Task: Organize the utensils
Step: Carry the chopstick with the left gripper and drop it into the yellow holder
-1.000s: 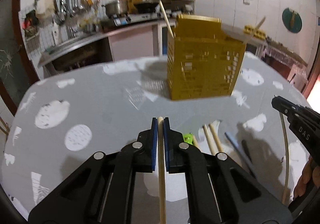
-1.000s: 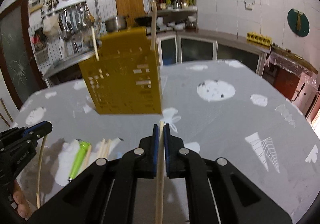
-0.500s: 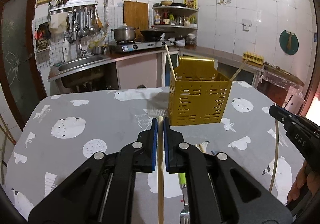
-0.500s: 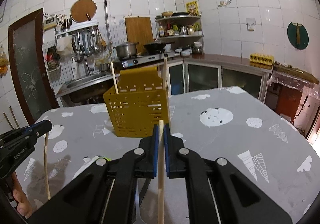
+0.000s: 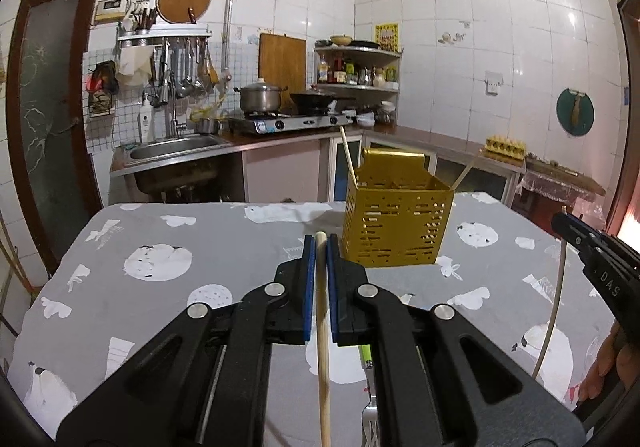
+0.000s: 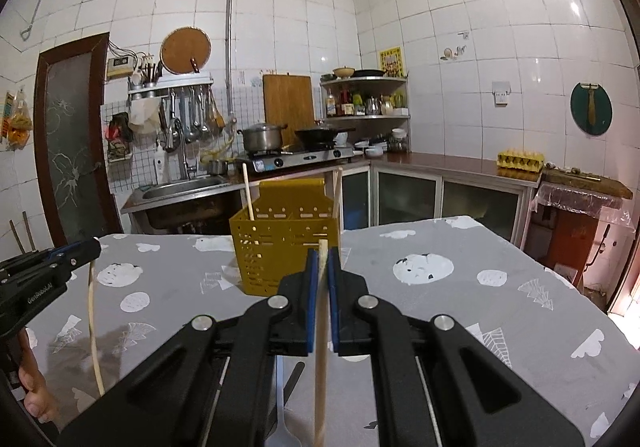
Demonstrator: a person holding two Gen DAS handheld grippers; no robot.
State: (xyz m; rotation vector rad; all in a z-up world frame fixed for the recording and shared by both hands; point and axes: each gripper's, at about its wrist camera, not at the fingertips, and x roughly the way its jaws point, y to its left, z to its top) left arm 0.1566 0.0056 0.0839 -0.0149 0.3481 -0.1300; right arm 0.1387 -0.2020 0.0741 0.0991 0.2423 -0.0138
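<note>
The yellow utensil caddy [image 5: 396, 223] stands upright on the counter [image 5: 224, 247], a boxy holder of perforated metal or plastic, I can't tell which, its walls punched with short slots and a flat tab rising at the back; two pale wooden chopsticks lean out of it, one at the left corner [image 5: 347, 153] and one at the right [image 5: 466, 169]; the counter wears a grey cloth printed with white animals and trees. Nearer me, each claw is clamped on one more chopstick, so four sticks in all: the left claw [image 5: 321, 243] pinches a round, smooth, light-wood stick [image 5: 323, 347] between its blue pads [image 5: 308, 287], tip poking just past the fingertips, the shaft running down and back under the black arms; the right claw [image 6: 323, 259] grips its own stick [image 6: 320, 367] the same way, and from the left side that stick hangs down as a thin curved line. Both claws are held above the counter, side by side, pointing toward the caddy and tipped slightly downward; a person's fingers [image 5: 604, 371] wrap the right handle. Lying flat below the claws are a green-handled utensil [image 5: 365, 353] and a fork [image 5: 370, 423], only partly seen.
</note>
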